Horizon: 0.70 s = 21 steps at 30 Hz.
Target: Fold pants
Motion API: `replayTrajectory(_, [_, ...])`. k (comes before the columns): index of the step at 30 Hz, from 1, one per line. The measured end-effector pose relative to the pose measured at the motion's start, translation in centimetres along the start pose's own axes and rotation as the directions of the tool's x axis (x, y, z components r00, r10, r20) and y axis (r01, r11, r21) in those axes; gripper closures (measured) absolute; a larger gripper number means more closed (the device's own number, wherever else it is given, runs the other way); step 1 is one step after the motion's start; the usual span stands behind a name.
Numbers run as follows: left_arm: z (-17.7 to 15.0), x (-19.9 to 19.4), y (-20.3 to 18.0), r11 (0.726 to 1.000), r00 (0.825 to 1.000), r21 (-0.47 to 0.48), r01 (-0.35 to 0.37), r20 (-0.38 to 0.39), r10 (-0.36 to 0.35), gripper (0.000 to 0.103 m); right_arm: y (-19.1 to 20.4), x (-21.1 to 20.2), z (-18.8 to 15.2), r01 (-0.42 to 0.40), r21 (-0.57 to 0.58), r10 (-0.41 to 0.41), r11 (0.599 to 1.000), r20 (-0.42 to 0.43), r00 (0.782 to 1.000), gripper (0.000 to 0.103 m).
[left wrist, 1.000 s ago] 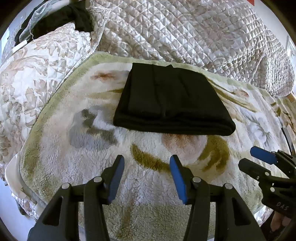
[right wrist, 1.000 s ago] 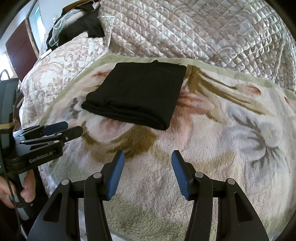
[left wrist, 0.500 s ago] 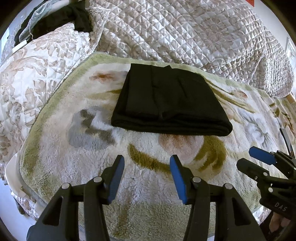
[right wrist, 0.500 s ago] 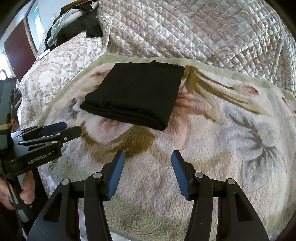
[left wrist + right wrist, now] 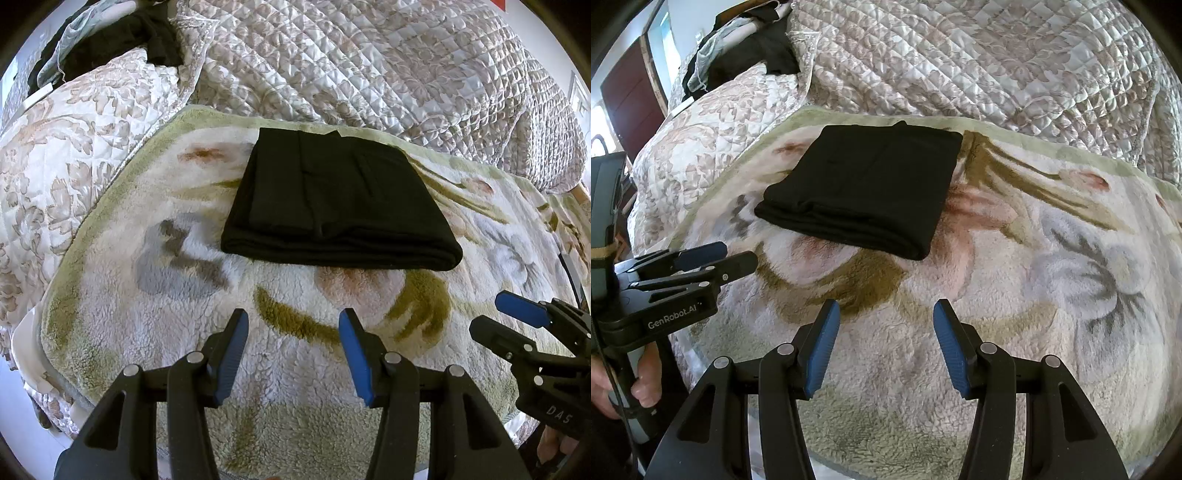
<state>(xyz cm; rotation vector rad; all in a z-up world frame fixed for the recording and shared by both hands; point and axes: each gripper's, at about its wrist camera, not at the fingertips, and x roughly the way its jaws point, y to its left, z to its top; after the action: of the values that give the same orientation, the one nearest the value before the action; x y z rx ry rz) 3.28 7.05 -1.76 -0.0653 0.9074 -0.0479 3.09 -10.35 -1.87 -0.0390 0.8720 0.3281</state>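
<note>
- Pants (image 5: 338,206), black, lie folded into a compact rectangle on the fleece blanket (image 5: 184,295); from both our wrist views we see the stacked layers along the near edge.
- We see the pants resting toward the far side of the blanket, their back edge close to the blanket's green border, just before the quilted bedspread (image 5: 369,62).
- We hold the left gripper (image 5: 290,325) above the blanket's near part, well apart from the pants; its blue-padded jaws stand wide apart with nothing between them.
- We hold the right gripper (image 5: 886,317) likewise over the blanket, short of the pants, jaws spread and empty.
- In the left wrist view the right gripper (image 5: 517,317) shows at the right edge; in the right wrist view the left gripper (image 5: 713,258) shows at the left edge, its handle held in the left hand (image 5: 613,384).
- The blanket carries a floral print in green, grey and pink, and neither gripper touches the fabric of the pants.
- Behind the blanket we see a second quilted cover with a pale floral pattern (image 5: 74,129) at the left, and dark clothing (image 5: 122,37) heaped at the far left corner.
- A dark red door (image 5: 631,96) shows at the far left of the right wrist view.
</note>
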Motion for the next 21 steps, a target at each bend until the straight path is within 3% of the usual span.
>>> replayTrajectory(21, [-0.02, -0.07, 0.0, 1.0, 1.0, 0.008, -0.011, -0.006, 0.011, 0.049, 0.15, 0.18, -0.05, -0.008, -0.01, 0.008, 1.0, -0.004, 1.0, 0.05])
